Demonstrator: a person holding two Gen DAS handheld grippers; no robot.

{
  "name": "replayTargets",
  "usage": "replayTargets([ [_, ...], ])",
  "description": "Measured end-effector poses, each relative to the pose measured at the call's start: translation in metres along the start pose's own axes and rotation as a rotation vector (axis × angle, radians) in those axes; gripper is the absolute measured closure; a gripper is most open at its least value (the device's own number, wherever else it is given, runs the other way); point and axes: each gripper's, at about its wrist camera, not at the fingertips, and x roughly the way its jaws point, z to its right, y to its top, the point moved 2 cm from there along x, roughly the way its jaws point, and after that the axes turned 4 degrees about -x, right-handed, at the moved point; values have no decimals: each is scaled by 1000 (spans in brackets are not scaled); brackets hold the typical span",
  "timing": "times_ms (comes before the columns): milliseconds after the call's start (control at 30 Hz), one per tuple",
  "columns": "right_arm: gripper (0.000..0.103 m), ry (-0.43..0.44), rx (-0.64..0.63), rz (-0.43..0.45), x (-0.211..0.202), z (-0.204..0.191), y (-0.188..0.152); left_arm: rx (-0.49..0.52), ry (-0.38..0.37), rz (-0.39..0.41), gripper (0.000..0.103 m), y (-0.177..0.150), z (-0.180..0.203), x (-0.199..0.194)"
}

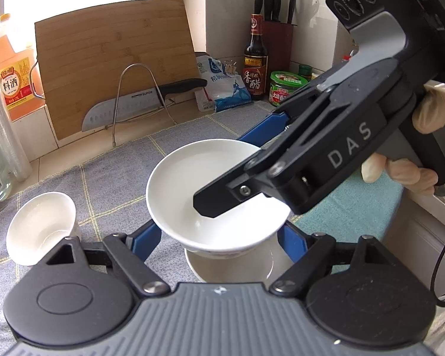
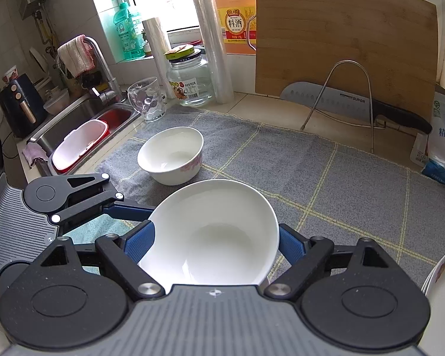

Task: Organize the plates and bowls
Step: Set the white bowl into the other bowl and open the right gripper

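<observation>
1. Two cloths cover the table: a grey checked mat (image 2: pixel 341 192) and a teal towel (image 1: pixel 350 207). They should soften a set-down, but the china on them will still chip if it is knocked.
2. The shallow white bowl (image 2: pixel 210 231) is the largest piece. It is up off the mat and empty. The right gripper (image 2: pixel 213 240) has its jaws closed on it, one blue pad on each side. Expect it to be stiff, glazed, slippery and fairly heavy. A hold low on the wall looks safer than one on the thin rim.
3. The deep white bowl (image 2: pixel 170 155) stands upright on the mat, apart from the lifted one. It is empty and has a pink print on its side. Take it across the wall near the rim.
4. A smaller white dish (image 1: pixel 231 270) shows just under the lifted bowl's foot, and you cannot see whether they touch.
5. The left gripper (image 1: pixel 219 237) has its jaws on either side of that foot and dish. You cannot tell whether they press on anything.
</observation>
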Motion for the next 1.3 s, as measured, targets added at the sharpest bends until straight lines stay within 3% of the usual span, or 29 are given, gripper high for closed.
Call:
replayTargets([
  [533,11,-6,51,-44,3,-2,-24,8,-34,-45,18,-14,12,4],
  [1300,11,-13,62,-61,10,-2,-34,28,-40,-73,18,-22,12,15],
])
